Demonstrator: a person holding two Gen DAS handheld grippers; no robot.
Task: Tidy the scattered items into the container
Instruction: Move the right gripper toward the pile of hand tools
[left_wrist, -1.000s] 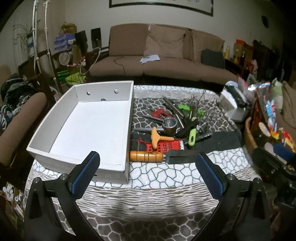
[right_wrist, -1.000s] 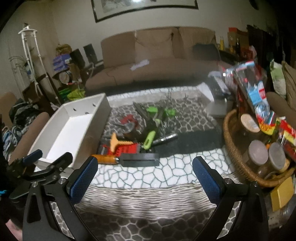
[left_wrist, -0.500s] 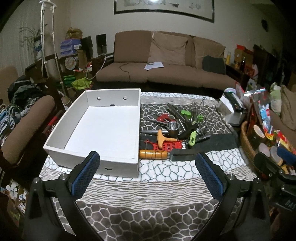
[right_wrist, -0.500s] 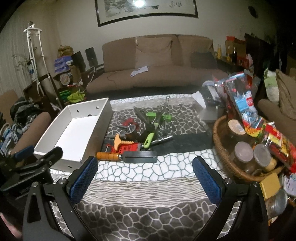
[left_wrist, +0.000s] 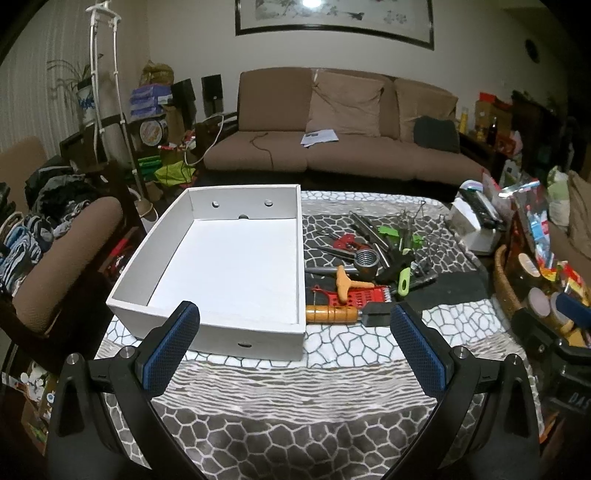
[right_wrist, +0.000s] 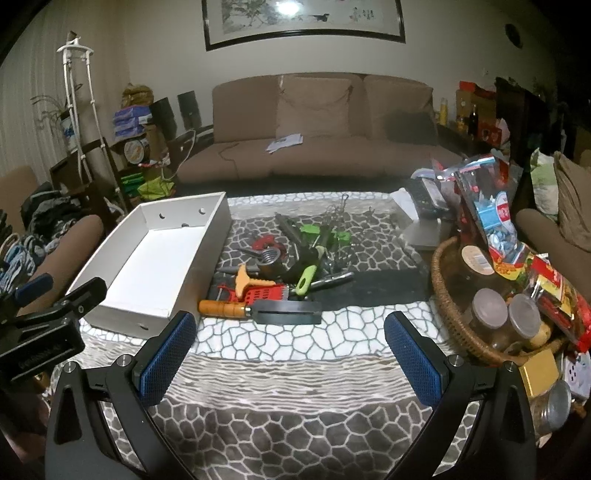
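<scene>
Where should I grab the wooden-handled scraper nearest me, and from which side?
Probably the orange wooden handle, from above with the right gripper. The scraper lies flat, and its handle looks round and thick, while its dark blade sits thin against the cloth.

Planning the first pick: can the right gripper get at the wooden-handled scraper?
Probably yes. The right gripper is open, and the wooden-handled scraper lies nearest on the cloth, nothing between them.

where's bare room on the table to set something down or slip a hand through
Free: the whole floor of the white box, and the near strip of patterned cloth between the wooden-handled scraper and the open right claw. Also a dark patch between the tool pile and the wicker basket. Crowded: the pile itself, tight against the box's right wall.
</scene>
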